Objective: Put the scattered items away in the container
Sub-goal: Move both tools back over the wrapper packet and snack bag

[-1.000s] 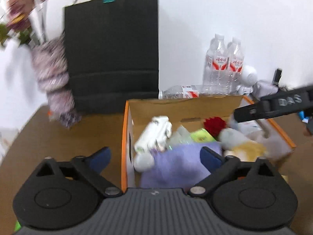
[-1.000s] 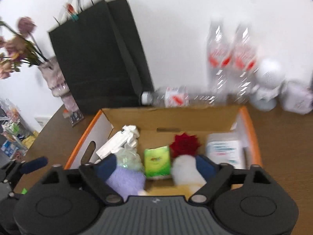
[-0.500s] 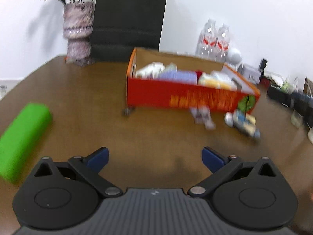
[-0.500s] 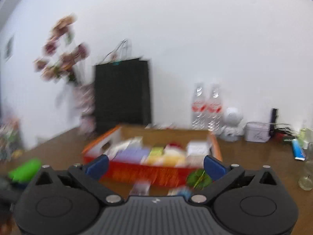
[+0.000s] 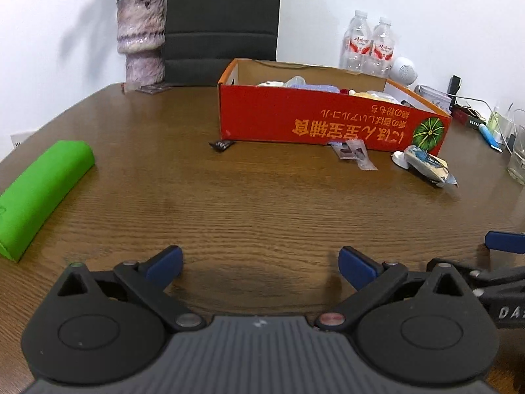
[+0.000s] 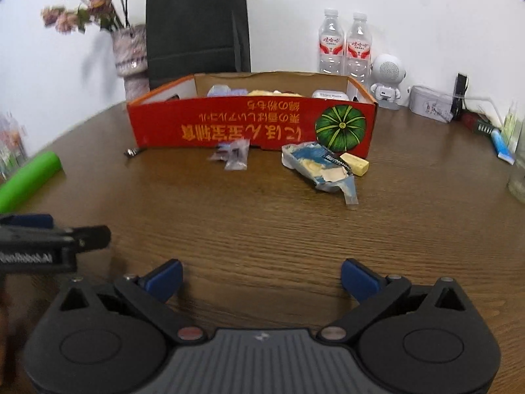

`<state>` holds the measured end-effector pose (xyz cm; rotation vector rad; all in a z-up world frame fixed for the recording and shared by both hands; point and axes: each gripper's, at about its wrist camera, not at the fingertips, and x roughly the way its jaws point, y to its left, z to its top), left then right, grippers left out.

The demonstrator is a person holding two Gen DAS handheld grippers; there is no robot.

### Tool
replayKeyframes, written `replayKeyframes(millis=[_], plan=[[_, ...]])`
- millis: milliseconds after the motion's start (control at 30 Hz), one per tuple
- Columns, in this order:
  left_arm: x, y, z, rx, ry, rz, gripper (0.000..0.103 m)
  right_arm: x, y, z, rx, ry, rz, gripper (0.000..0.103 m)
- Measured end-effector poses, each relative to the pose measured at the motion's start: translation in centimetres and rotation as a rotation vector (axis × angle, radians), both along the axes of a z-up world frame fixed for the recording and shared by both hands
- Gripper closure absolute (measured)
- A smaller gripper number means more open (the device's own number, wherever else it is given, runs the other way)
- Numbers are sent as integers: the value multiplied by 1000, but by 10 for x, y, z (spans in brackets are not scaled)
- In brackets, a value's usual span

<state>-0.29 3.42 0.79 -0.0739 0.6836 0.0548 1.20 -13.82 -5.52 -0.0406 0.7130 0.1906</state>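
Observation:
A red cardboard box (image 5: 328, 121) (image 6: 249, 124) holding several items stands at the far middle of the wooden table. In front of it lie small clear packets (image 5: 354, 152) (image 6: 233, 156), a torn blue snack wrapper (image 5: 426, 164) (image 6: 323, 169) with a yellow piece (image 6: 354, 163), and a small dark wrapper (image 5: 221, 144) (image 6: 133, 152). A green roll (image 5: 36, 190) (image 6: 28, 177) lies at the left. My left gripper (image 5: 259, 262) and right gripper (image 6: 261, 277) are both open and empty, low over the near table, well short of the items.
Behind the box stand a black paper bag (image 6: 197, 32), a vase of dried flowers (image 5: 141, 39), two water bottles (image 6: 344, 46), a white robot-shaped speaker (image 6: 387, 80) and a small tin (image 6: 430, 103). A glass (image 5: 518, 154) and cables sit at the right edge.
Both grippers have pulled back from over the box to low above the near table. They are empty and open throughout.

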Motion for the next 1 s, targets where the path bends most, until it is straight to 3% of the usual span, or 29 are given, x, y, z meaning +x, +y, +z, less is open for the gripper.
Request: replayKeyframes(millis=[700,767,900,1000], plan=[[1,-9,-2,54,21,-5,0,-1,0,1,-4,-1,14,0],[-1,-6,2,34,12,-32,0,0,0,2,-4,-1,13,0],[4,33,24,-92,17,-62,0,2,-2,3,-8,11,27,0],[15,71,47,-89,6,-53,0,6,-4,11,15,-9,94,0]])
